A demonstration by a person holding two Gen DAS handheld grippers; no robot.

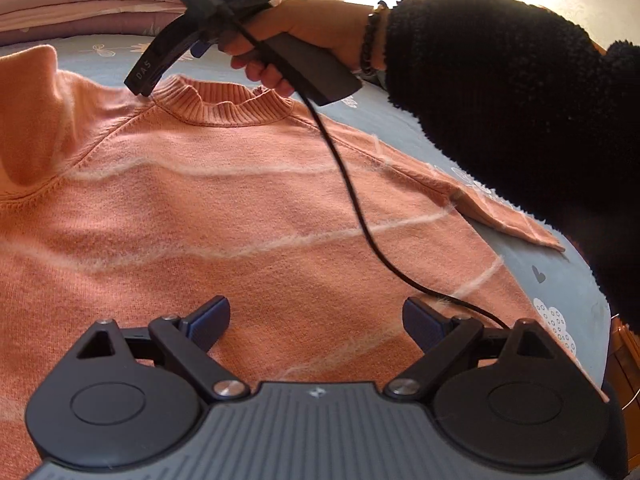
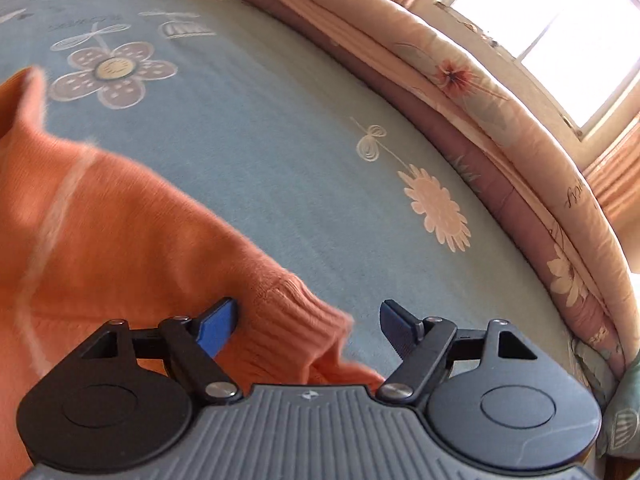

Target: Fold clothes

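You are holding both the left tongs [image 1: 316, 320] and right tongs [image 2: 310, 326] released over the orange sweater [image 1: 224, 216] lying on the bed [image 2: 280, 140], "DAS" showing on the right tongs' finger [image 1: 145, 72], your sleeve [image 1: 520, 120] hiding one sweater arm.

An orange sweater [image 1: 240, 216] with pale stripes lies spread flat, ribbed collar up.

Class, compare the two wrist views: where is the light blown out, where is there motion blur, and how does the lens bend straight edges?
Left wrist view: glare whitens the upper right wall; the sweater is sharp, the left gripper shading it. Right wrist view: the window is overexposed, the sweater cuff smears with blur by the right gripper, and the quilt edge bows.
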